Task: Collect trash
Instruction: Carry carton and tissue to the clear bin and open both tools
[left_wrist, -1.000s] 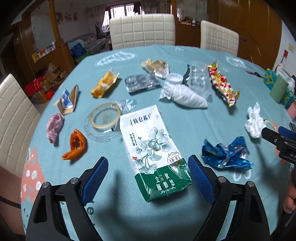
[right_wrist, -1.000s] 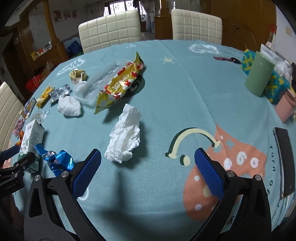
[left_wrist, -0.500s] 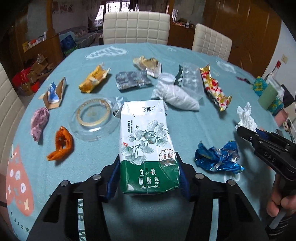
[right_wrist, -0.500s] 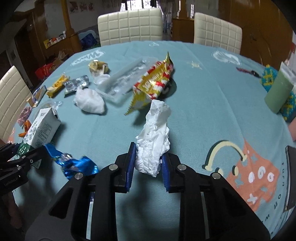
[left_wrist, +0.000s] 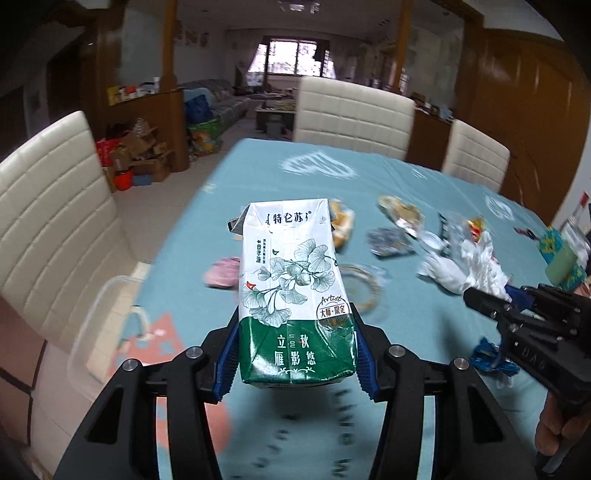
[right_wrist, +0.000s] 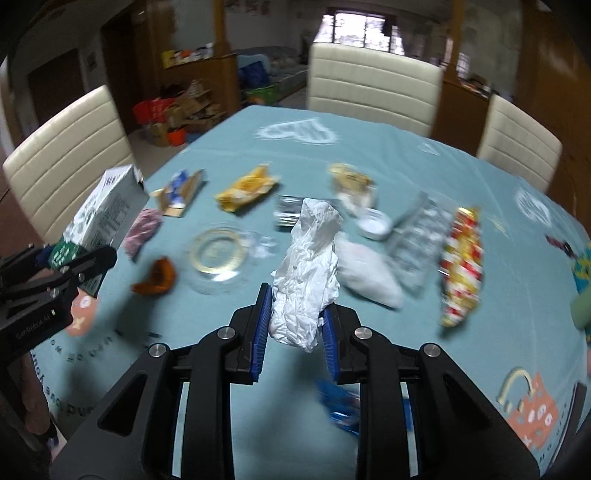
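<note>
Lifted off the table: left claw (left_wrist: 295, 354) clamps green-white carton (left_wrist: 293, 295); right claw (right_wrist: 295, 332) clamps crumpled tissue (right_wrist: 308, 273).

1. The rectangular cardboard milk carton (left_wrist: 295, 288) is white with grey ginkgo leaves, and its base is dark green.
2. The crumpled paper tissue (right_wrist: 308, 273) is plain white.
3. The cloth-covered desk (right_wrist: 406, 155) is teal with white and salmon motifs.
4. Right of the tissue, the long foil wrapper (right_wrist: 461, 262) is red, yellow and white.
5. The padded chairs (right_wrist: 373, 88) are cream.
</note>
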